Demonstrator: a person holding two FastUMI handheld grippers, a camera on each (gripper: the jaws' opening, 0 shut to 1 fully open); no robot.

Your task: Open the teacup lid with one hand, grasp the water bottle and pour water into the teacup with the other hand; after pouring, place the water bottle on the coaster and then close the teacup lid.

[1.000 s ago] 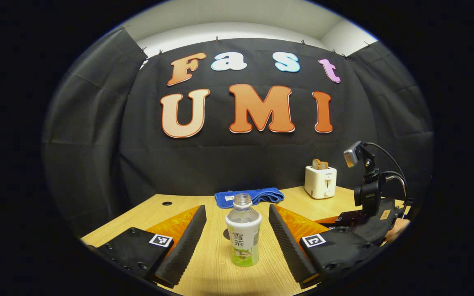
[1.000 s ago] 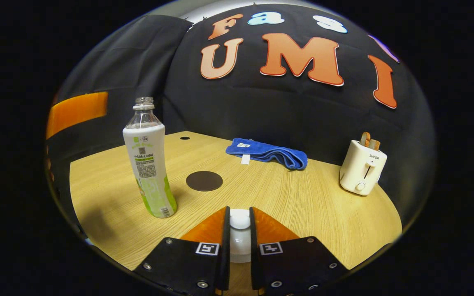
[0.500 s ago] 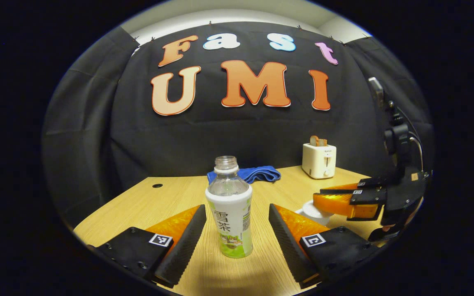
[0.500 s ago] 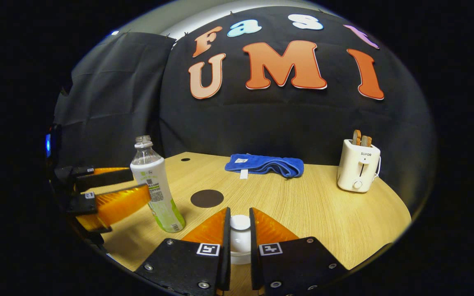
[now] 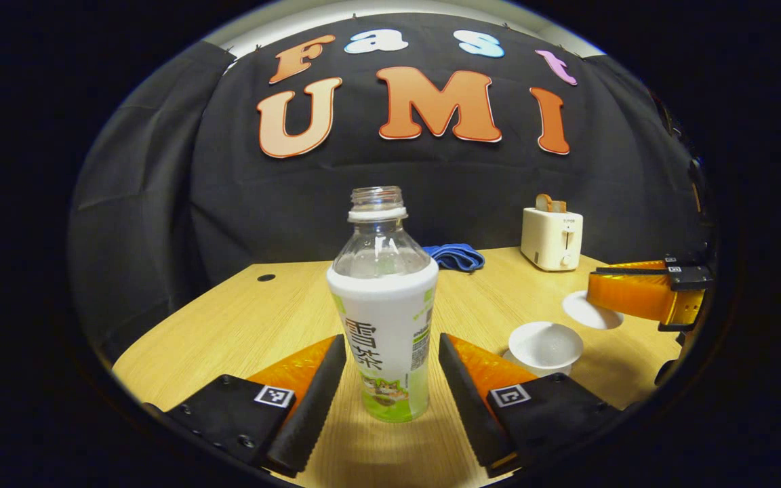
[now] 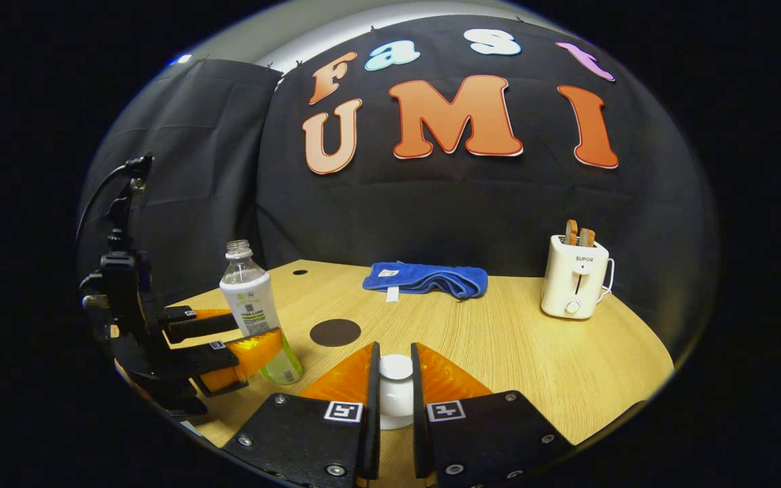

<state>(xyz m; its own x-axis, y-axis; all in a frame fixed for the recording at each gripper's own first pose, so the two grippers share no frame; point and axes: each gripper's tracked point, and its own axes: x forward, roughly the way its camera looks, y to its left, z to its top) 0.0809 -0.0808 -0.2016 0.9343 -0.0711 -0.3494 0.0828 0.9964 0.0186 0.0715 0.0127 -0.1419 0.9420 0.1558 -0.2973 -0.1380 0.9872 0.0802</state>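
We take the water bottle (image 5: 383, 305) as our landmark: it stands upright and uncapped on the wooden table (image 5: 241, 325). In the left gripper view our left gripper (image 5: 386, 390) has its jaws spread wide to either side of the bottle's lower half, with a visible gap on each side, so nothing is gripped. The right gripper view shows this same gripper (image 6: 231, 339) flanking the bottle (image 6: 255, 312) from the side.

To the right of the bottle in the left gripper view sits the open teacup (image 5: 544, 347), apart from it. Beyond the cup our right gripper (image 5: 617, 298) holds the teacup lid (image 5: 590, 310) raised above the table. In the right gripper view the right gripper (image 6: 395, 393) is closed on the lid's knob (image 6: 396, 369), both fingers pressing it.

Just beside the bottle, farther along the table, lies the dark round coaster (image 6: 335, 332). Well behind the bottle we see a folded blue towel (image 6: 426, 278) and a white toaster (image 6: 574, 285).
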